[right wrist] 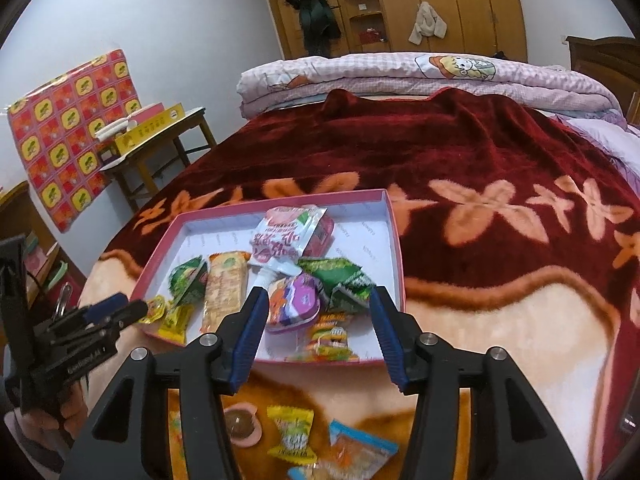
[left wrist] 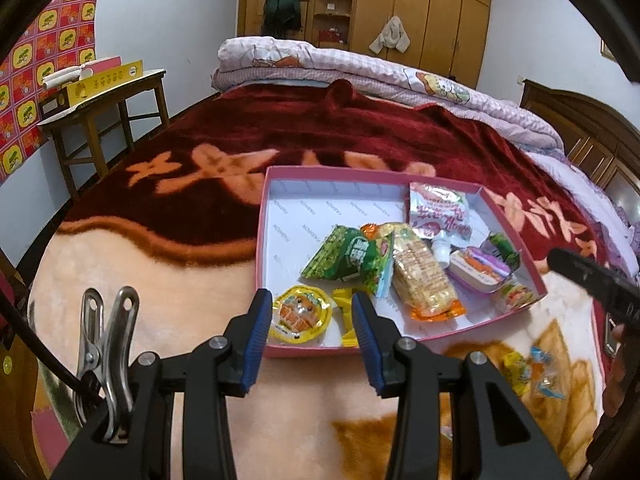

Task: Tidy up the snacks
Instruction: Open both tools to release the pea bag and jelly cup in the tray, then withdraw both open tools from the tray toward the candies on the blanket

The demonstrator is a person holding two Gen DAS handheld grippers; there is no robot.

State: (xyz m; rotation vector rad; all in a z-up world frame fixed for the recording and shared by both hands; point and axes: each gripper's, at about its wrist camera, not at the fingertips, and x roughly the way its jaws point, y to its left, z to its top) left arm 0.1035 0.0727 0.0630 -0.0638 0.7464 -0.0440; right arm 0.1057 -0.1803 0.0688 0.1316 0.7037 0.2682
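Note:
A pink shallow box (left wrist: pixel 276 184) (right wrist: pixel 396 232) lies on the bed and holds several snacks: a green packet (left wrist: pixel 348 256), a cracker pack (left wrist: pixel 420 276) (right wrist: pixel 224 292), a white-red pouch (left wrist: pixel 440 212) (right wrist: pixel 288 232), a purple cup (left wrist: pixel 476 268) (right wrist: pixel 296 304) and a yellow jelly cup (left wrist: pixel 300 314). My left gripper (left wrist: pixel 312 320) is open and empty over the box's near left corner. My right gripper (right wrist: pixel 318 328) is open and empty above the box's near edge. Loose on the blanket near me lie a yellow candy (right wrist: pixel 290 432), a blue-edged packet (right wrist: pixel 360 448) and a round pink-rimmed sweet (right wrist: pixel 240 426).
The bed carries a red and peach blanket (left wrist: pixel 280 128) with a folded pink quilt (left wrist: pixel 360 68) at its far end. A wooden side table (left wrist: pixel 108 104) with boxes stands at left. Wardrobes (left wrist: pixel 420 8) line the far wall. A metal clip (left wrist: pixel 106 344) hangs on my left gripper.

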